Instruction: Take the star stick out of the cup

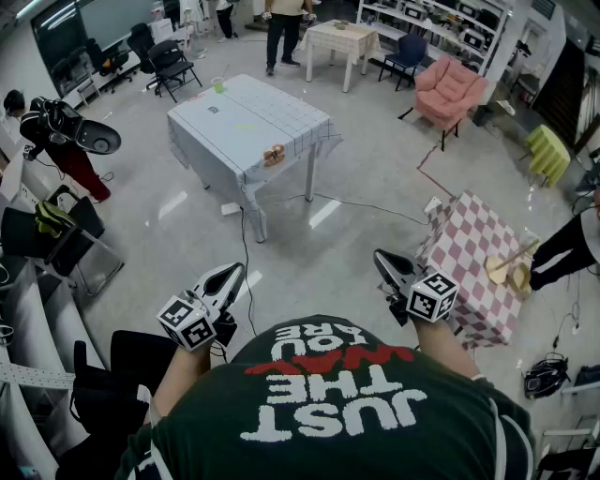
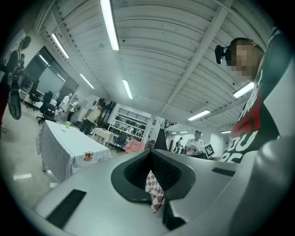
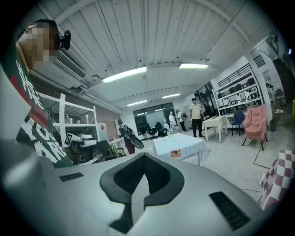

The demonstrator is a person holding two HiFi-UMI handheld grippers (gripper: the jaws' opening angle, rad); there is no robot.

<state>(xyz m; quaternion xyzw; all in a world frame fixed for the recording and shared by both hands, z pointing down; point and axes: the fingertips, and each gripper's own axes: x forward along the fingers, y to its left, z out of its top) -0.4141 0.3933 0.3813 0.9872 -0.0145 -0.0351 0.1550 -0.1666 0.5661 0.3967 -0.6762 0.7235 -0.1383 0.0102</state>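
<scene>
Tan cup (image 1: 499, 269) with stick (image 1: 525, 251), well apart from left gripper (image 1: 234, 271), right gripper (image 1: 382, 256), jaws pressed together

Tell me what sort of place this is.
Probably a large lab or workshop hall, not a home. The hard floor is wide and open, with a cloth-covered table standing alone in the middle. Stocked shelves line the far wall, and office chairs sit off to one side.

The person stands with both forearms pushed forward at the bottom of the head view. The left gripper (image 1: 234, 272) is at lower left and the right gripper (image 1: 382, 261) at lower right. Both point up-frame, jaws drawn together, gripping nothing.
</scene>
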